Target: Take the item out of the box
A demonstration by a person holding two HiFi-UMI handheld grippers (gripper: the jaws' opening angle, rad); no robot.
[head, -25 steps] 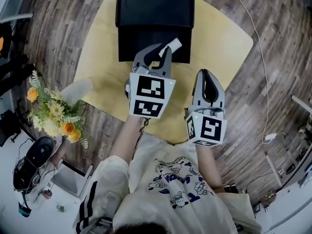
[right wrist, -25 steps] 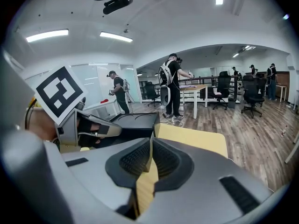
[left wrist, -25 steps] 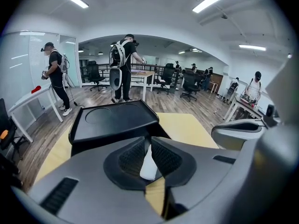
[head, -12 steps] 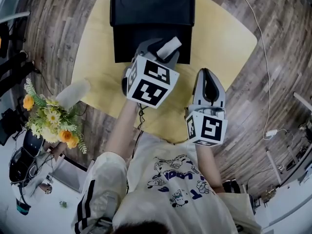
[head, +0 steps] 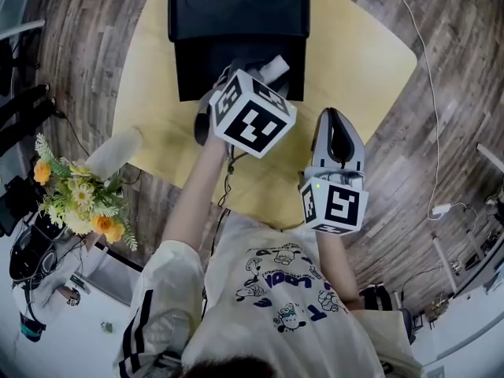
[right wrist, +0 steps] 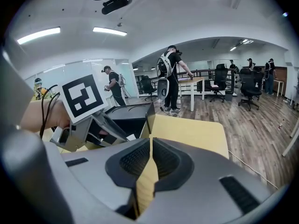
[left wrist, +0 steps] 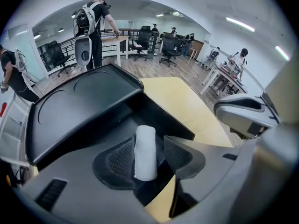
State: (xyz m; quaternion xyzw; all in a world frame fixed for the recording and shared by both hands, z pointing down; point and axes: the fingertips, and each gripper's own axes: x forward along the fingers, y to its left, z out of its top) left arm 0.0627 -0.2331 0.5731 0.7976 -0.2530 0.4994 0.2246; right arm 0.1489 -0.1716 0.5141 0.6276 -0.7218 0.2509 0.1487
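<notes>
Left gripper view showed my left hand-held gripper (left wrist: pixel 149 158) with jaws opening around the white roll (left wrist: pixel 145 146), over the box (left wrist: pixel 166 118) at the surface's (head: pixel 354 61) far edge. I judged it light and soft, best pinched gently mid-length.

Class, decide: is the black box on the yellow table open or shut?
Open. The lid is tilted back from the box, and its dark inside shows.

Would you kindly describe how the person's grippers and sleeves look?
The left gripper, jaws opening with a white roll between them, and the right gripper are grey shells with black ribbed pads; each carries a white cube with black square markers. A dark cable follows the left forearm. The T-shirt is pale, printed, short-sleeved.
</notes>
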